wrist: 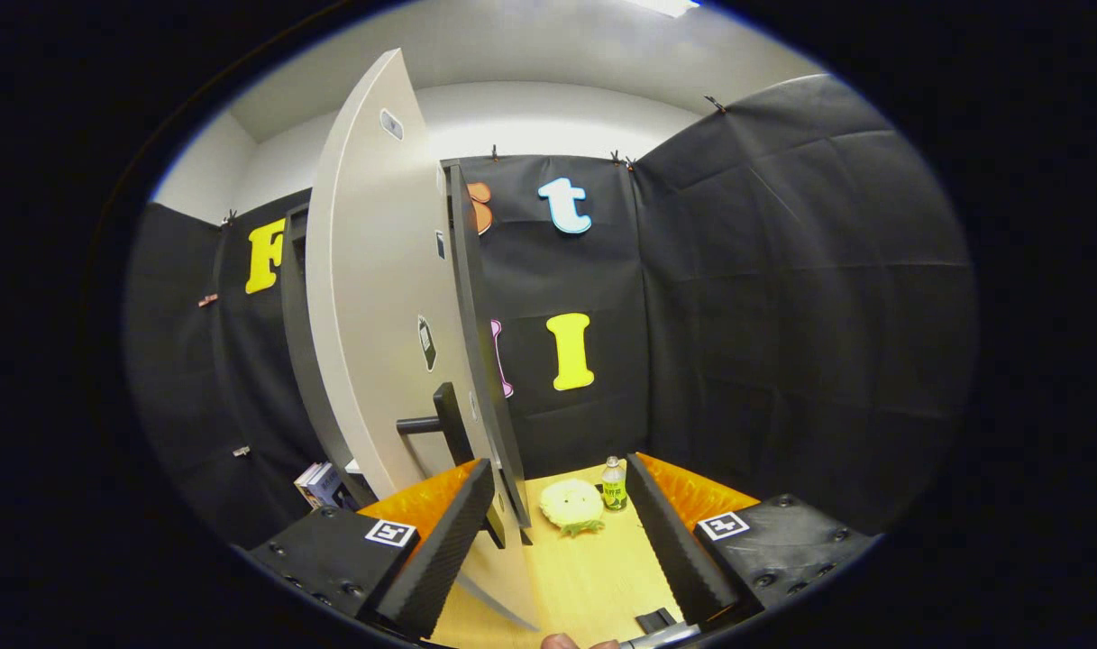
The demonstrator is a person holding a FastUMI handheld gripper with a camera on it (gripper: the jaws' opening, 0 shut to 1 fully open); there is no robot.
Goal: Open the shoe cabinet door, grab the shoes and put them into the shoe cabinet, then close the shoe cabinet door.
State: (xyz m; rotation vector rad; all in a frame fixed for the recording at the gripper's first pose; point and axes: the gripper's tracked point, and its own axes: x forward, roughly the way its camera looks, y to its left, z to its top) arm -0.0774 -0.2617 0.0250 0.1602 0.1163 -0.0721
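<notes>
The tongs (562, 550) are spread wide and grasp nothing. The tall pale beige cabinet door (377, 306) stands ajar, its free edge coming down between the fingers, close to the left one. Its dark bar handle (435, 424) juts from the door face, just above that finger. Beyond the door edge, on the light wooden desk (593, 577), lie a round yellow plush slipper (571, 505) and, beside it farther from the door, a small clear bottle with a green label (613, 484). I judge the door-opening step nearly done: swing it fully clear first, then approach the slipper square, fingers astride it.
</notes>
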